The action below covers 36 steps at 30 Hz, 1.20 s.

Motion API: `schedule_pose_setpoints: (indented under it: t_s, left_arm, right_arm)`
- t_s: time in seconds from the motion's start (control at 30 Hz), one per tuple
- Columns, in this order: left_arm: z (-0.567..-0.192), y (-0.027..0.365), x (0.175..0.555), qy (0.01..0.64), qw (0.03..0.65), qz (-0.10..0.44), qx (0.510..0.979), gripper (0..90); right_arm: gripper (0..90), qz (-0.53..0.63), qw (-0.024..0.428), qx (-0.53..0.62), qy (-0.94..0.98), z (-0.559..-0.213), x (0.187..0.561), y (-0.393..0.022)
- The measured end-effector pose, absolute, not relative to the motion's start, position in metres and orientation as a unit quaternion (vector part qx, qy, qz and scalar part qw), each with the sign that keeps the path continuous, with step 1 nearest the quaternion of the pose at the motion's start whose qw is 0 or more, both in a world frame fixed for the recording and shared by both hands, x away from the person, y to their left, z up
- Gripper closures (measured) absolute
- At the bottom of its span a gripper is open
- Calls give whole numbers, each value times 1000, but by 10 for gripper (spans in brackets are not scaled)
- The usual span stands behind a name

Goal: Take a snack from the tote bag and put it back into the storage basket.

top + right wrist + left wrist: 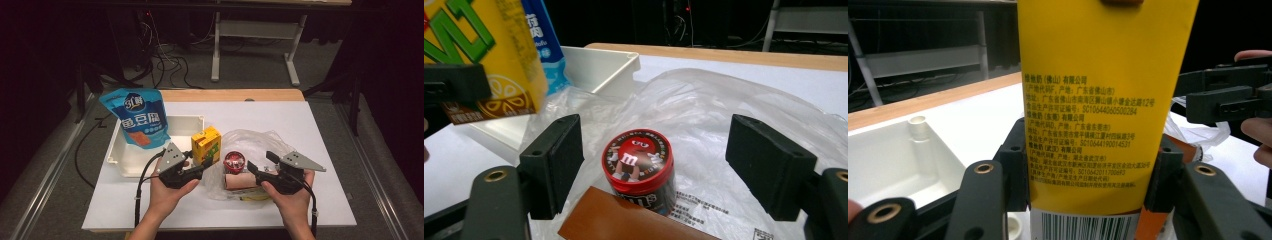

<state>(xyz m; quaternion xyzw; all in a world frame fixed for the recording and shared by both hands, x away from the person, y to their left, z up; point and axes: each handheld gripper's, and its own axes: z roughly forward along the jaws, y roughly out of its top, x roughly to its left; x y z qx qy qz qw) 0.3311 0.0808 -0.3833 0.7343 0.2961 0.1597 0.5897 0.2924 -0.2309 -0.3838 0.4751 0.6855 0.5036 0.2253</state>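
Bench [320,130]: tray [186,122] at far left, snack pouch [137,116] propped against its left part. Drink carton [207,144] just right of the tray, gripped between my left fingers [1015,165], with my left gripper [200,170] in front of it. Right of the carton lies a plastic bag [260,142]; on it stands a candy tub [640,165], a wrapped bar [624,220] touching its near side. My right fingers [555,162] flank the tub, apart from it.

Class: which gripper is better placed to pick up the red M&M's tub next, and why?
Right. The right gripper is open with the M&M's tub between its jaws; the left gripper already clamps the yellow drink carton.
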Motion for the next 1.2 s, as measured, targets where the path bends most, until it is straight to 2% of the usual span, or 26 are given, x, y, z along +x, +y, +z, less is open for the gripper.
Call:
schedule_pose_setpoints:
  t_s: [0.7,1.2]
  left_arm:
    - [-405,117,356,358,568,188,717,505]
    - [-437,117,387,395,545,184,716,504]
  right_arm:
    - [244,479,234,479,697,-403,290,-244]
    - [261,477,233,495,688,-416,283,-267]
